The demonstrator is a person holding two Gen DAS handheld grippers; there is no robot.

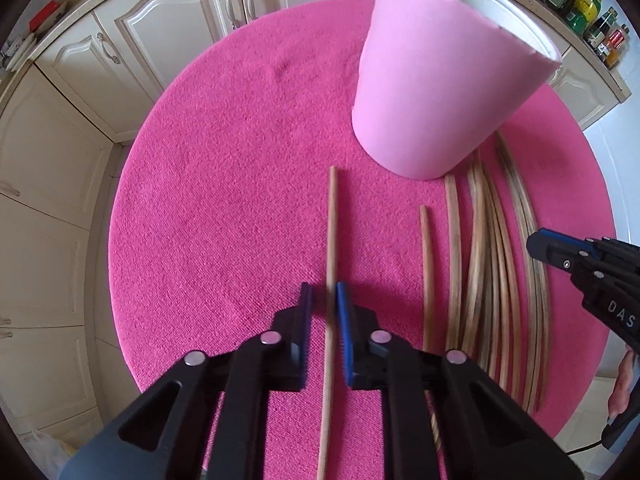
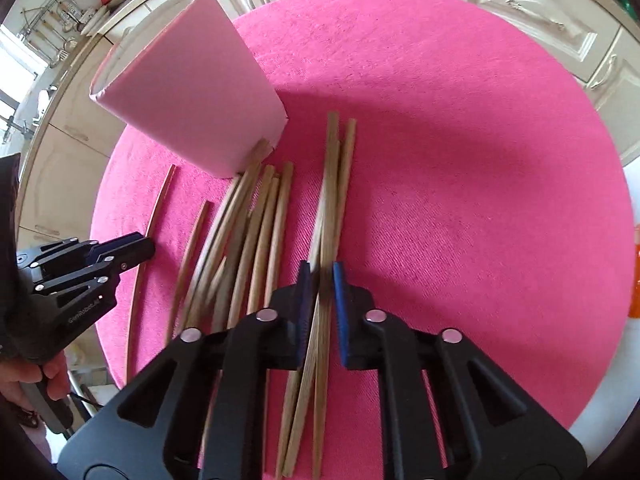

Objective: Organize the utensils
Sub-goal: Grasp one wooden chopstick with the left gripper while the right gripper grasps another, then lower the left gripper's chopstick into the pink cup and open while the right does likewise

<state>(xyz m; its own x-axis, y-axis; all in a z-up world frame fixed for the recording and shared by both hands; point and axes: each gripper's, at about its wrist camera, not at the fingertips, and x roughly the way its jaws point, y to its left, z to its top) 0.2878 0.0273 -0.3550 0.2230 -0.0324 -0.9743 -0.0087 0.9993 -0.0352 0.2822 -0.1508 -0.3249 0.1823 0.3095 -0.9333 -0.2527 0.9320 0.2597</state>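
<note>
Left gripper (image 1: 323, 300): closed on one chopstick (image 1: 331, 232) lying apart from the rest.
Right gripper (image 2: 322, 280): closed on a small bundle (image 2: 334, 184) of chopsticks.
Pile (image 2: 256, 220): loose chopsticks on the cloth between the two grippers, tips near the cup.
Cup (image 1: 436, 80): pink, upright on the pink cloth (image 1: 224, 184), beyond the sticks.
Cabinets (image 1: 132, 28): cream doors behind the table.

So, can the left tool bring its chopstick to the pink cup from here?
Probably yes. The left tool grips one chopstick lying apart from the pile; only bare pink mat lies between it and the cup.
</note>
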